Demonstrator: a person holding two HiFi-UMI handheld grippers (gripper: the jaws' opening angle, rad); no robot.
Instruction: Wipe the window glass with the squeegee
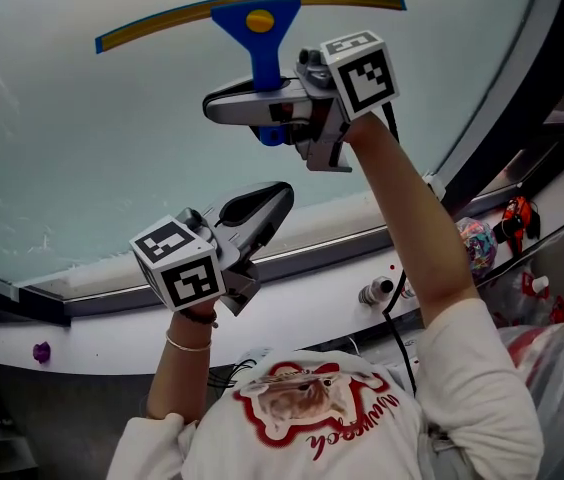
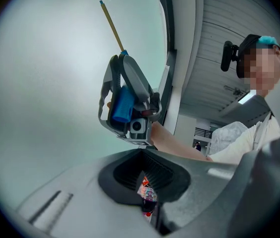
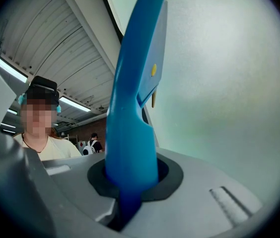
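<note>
— Right claw [image 1: 252, 108] is clamping the blue handle of the squeegee [image 1: 260, 33], with the handle sitting right between the two pads. I'm holding it up in front of the window glass [image 1: 82, 148] with my arm stretched out.

— Where's the blade sitting though?

— Blade [image 1: 162, 20] is running crossways high on the pane, above the claw. It's a yellow strip with a blue edge. It's lying along the glass, but I can't tell from any angle whether the rubber is really touching. In the right gripper view the handle [image 3: 132, 108] is filling the middle, going straight up from the pads.

— And the other hand?

— Left claw [image 1: 267, 203] is doing nothing lol. It's hanging lower down and left of the right one, well apart from the squeegee, pointing up toward the pane. Jaws are pulled together with only a thin slit between the pads, and nothing's sitting in there. Left gripper view is looking up at the right claw [image 2: 121, 71], which is gripping the blue handle, with the blade [image 2: 111, 26] sticking out edge-on above.

— Anything on the sill?

— White sill [image 1: 292, 308] is running under the pane. A small purple thing [image 1: 41, 351] is sitting at the left end, and a little bottle [image 1: 374, 293] further right, under my right arm.
</note>
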